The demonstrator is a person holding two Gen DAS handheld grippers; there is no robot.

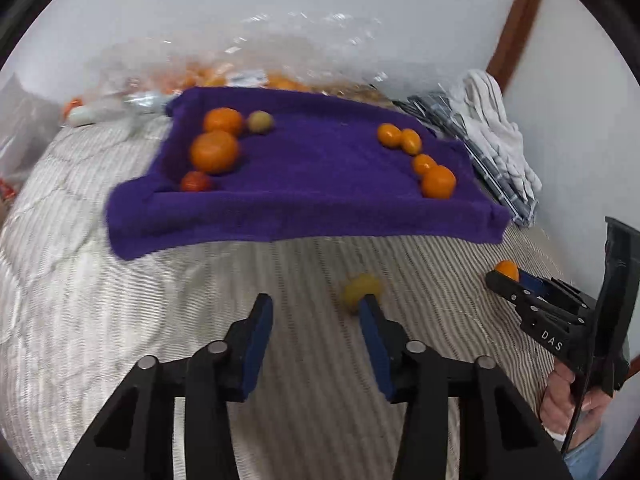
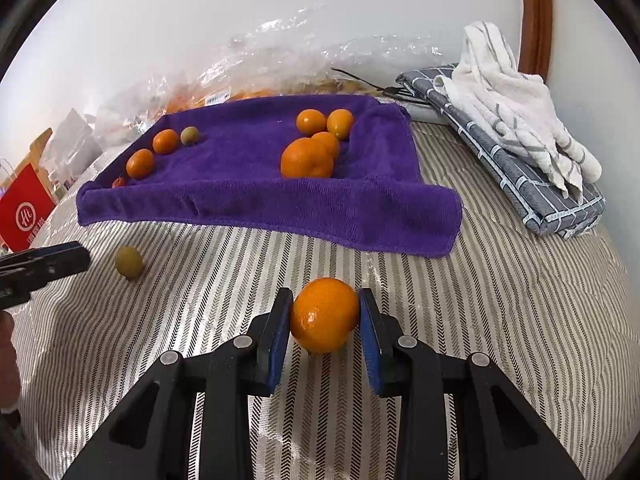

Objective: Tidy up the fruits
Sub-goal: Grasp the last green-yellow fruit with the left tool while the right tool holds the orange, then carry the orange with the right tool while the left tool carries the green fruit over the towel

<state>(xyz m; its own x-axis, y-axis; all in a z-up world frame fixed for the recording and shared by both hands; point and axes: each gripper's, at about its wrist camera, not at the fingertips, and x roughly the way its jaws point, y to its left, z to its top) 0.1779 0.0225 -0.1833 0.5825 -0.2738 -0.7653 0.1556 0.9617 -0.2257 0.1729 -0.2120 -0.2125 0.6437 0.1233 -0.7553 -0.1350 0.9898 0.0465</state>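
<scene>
Most fruit is sorted on the towel; two pieces are left on the bed.

The purple towel point(image 2: 256, 196) holds oranges in one group at each end. My right tongs point(image 2: 325, 312) pinch an orange point(image 2: 324, 314) just short of it. My left tongs point(image 1: 316, 316) are spread and empty beside a green fruit point(image 2: 129, 262) on the bed point(image 2: 500, 320). Folded cloths point(image 2: 520, 148) lie aside; nothing blocks the way.

Both grippers are black plastic with round silver rivets and blue pads lining the fingers point(image 2: 276, 344). The right gripper point(image 1: 510, 276) carries white letters "DAS" on its side.
</scene>
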